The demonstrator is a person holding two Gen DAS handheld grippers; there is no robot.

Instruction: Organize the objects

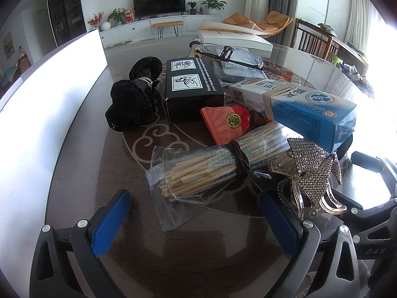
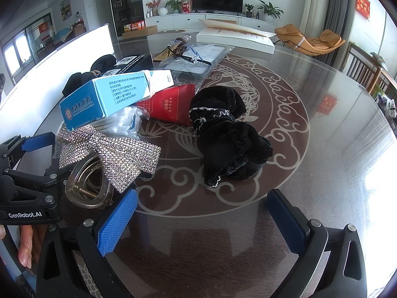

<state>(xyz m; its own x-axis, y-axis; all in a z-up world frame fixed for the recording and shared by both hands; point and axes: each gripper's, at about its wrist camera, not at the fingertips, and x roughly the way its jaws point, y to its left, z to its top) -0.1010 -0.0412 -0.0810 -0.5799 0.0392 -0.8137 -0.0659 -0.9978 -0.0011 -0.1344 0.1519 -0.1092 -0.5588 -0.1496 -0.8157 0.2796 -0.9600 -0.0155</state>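
My left gripper (image 1: 196, 213) hangs low over the table (image 1: 82, 173) with its blue pads spread wide, nothing between them. Just ahead lies the bundle of wooden sticks (image 1: 211, 166) in clear wrap, tied with a dark cord. The rhinestone hair clip (image 1: 315, 171) sits right against my right-hand pad and blocks part of it. Above the clip a blue-and-white box (image 1: 297, 106) tilts across the pile, covering most of a red packet (image 1: 228, 124). Beyond stand a black box (image 1: 192, 87) and a black scrunchie (image 1: 135, 94).

My right gripper (image 2: 202, 217) is also gaping, empty, over bare tabletop. A second black scrunchie (image 2: 228, 134) rests ahead of it. The sticks are mostly buried under the blue box from this side. The far edge of the table washes out in window glare.
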